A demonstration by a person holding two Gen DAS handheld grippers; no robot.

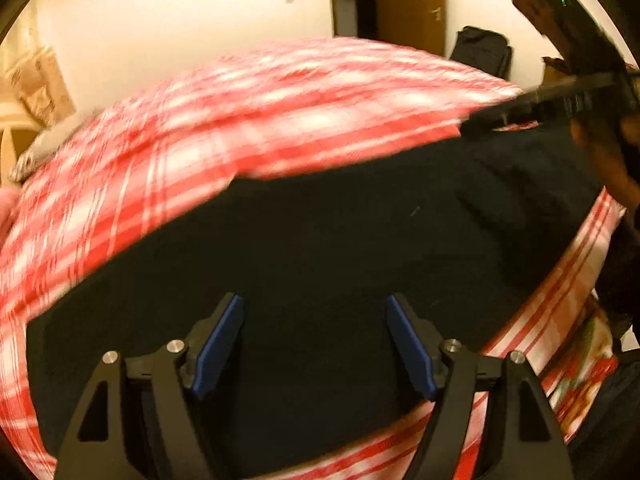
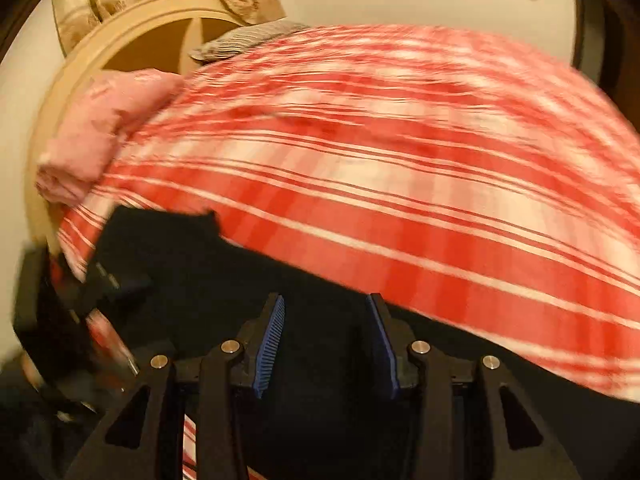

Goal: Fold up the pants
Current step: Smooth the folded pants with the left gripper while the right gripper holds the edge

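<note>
You see black pants [image 1: 320, 240], a bed cover [image 2: 400, 184] with red and white checks and stripes, blue pads [image 1: 218, 344] on your black left gripper [image 1: 316, 344], a pink cloth [image 2: 104, 132], a grey striped cloth [image 2: 244, 38], cream walls [image 1: 180, 12]

Both views smeared by motion blur: plaid bedspread [image 1: 280, 92] [image 2: 400, 152] stripes streak, pattern edges unreadable. Black pants [image 1: 320, 240] [image 2: 224, 272] show as a flat dark mass, no seams, legs or folds resolvable; cut off by the bottom edge in the right view. Right gripper [image 1: 504, 116] is a blurred shape in the left view, jaw state unreadable. Left gripper [image 2: 120, 284] blurred, cropped at the frame's left.
</note>
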